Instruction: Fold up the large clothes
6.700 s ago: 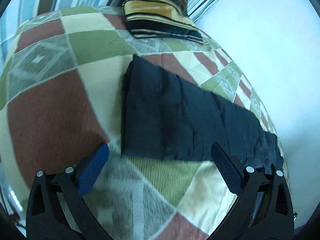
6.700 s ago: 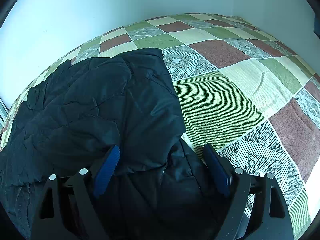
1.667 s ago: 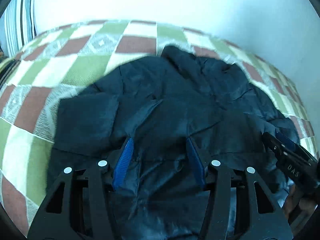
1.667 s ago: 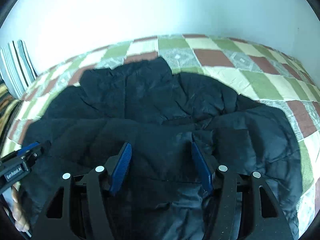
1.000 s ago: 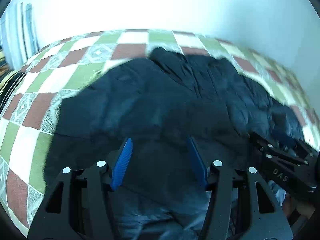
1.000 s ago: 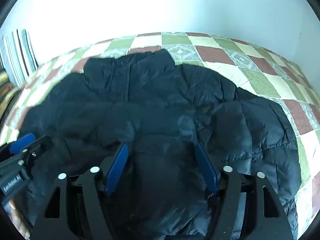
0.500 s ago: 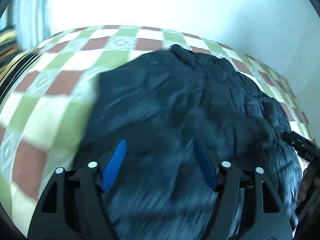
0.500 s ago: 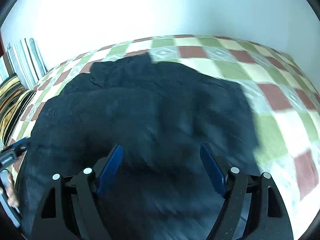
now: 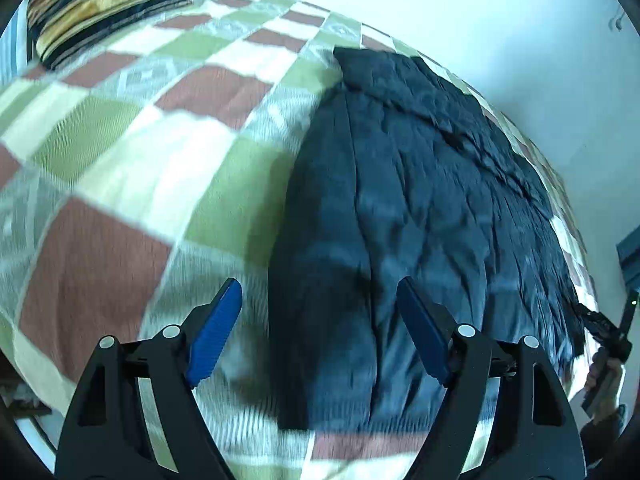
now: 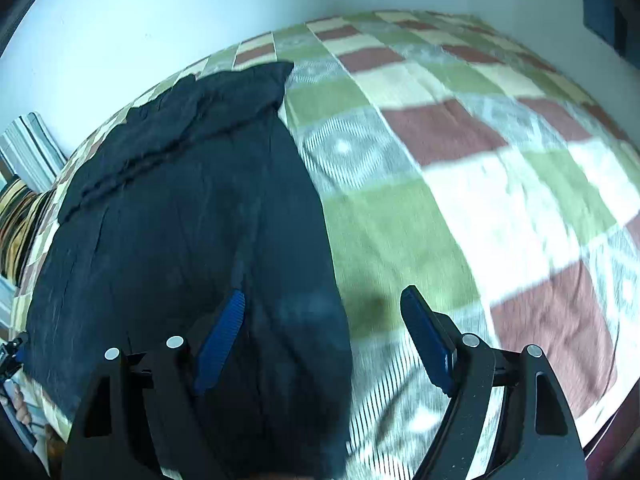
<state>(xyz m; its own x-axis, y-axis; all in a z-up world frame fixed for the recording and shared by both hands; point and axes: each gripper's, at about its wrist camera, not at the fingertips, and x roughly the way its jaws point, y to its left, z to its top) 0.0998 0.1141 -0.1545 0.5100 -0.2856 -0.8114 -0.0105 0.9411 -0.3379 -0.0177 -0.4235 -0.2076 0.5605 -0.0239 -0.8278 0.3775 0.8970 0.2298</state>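
Note:
A dark quilted jacket lies spread flat on a checked bedspread, its collar end toward the wall. My left gripper hovers above the jacket's left edge, its jaws still opening with nothing gripped between the blue pads. In the right wrist view the same jacket fills the left half. My right gripper stands open over the jacket's right edge, one pad above the fabric and the other above the bedspread. Neither gripper holds cloth. Both views are blurred by motion.
A striped pillow lies at the bed's far left corner. A white wall runs along the bed's far side. The other gripper and a hand show at the left wrist view's right edge. The bed's near edge drops off at the lower right.
Both grippers have swung apart, the left toward the jacket's left edge and the right toward its right edge. Their jaws stand wider than a second ago. The jacket now lies flatter.

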